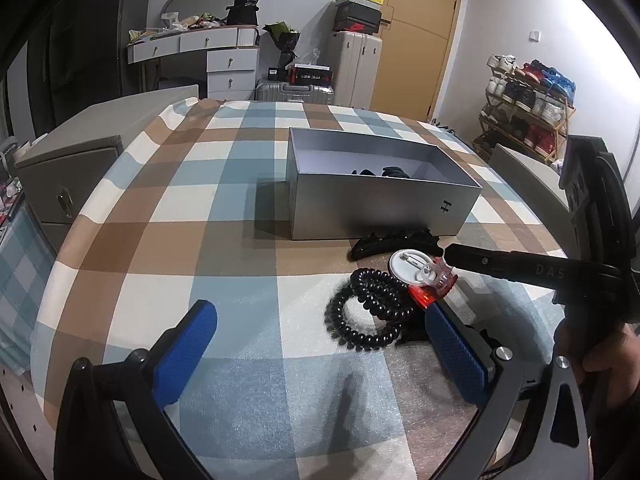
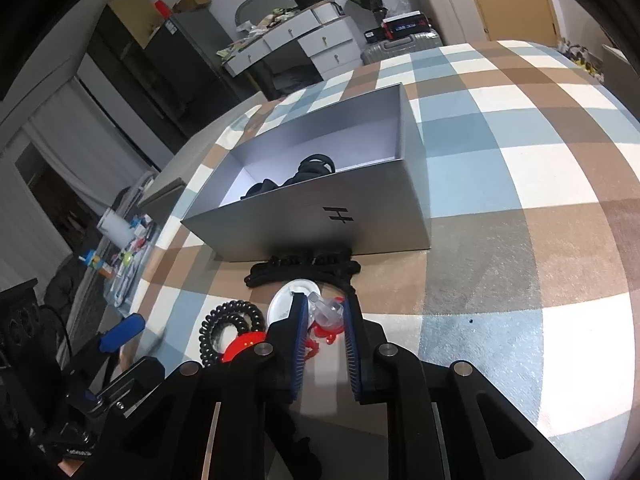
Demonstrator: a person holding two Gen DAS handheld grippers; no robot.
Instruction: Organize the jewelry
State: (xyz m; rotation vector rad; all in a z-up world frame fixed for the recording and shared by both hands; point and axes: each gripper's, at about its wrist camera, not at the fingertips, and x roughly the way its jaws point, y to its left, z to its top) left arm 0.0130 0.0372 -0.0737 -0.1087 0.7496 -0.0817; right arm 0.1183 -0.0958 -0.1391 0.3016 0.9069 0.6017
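A grey open box (image 1: 380,208) (image 2: 320,216) stands on the checked cloth and holds black hair ties (image 2: 304,176). In front of it lie a black claw clip (image 1: 394,242) (image 2: 300,268), a white round badge (image 1: 408,268) (image 2: 282,302), a black spiral hair tie (image 1: 366,308) (image 2: 224,328) and a red piece (image 1: 424,296) (image 2: 242,346). My right gripper (image 2: 325,312) (image 1: 452,256) has its fingers closed around a clear pink claw clip (image 2: 328,312) (image 1: 438,274) resting on the cloth. My left gripper (image 1: 320,328) is open and empty, just left of the pile.
The checked cloth (image 1: 200,220) covers the table. A grey cabinet (image 1: 68,184) stands past the left edge. A dresser (image 1: 208,56), suitcases (image 1: 352,68) and a shoe rack (image 1: 528,108) stand behind. A cluttered tray (image 2: 128,256) lies on the left in the right wrist view.
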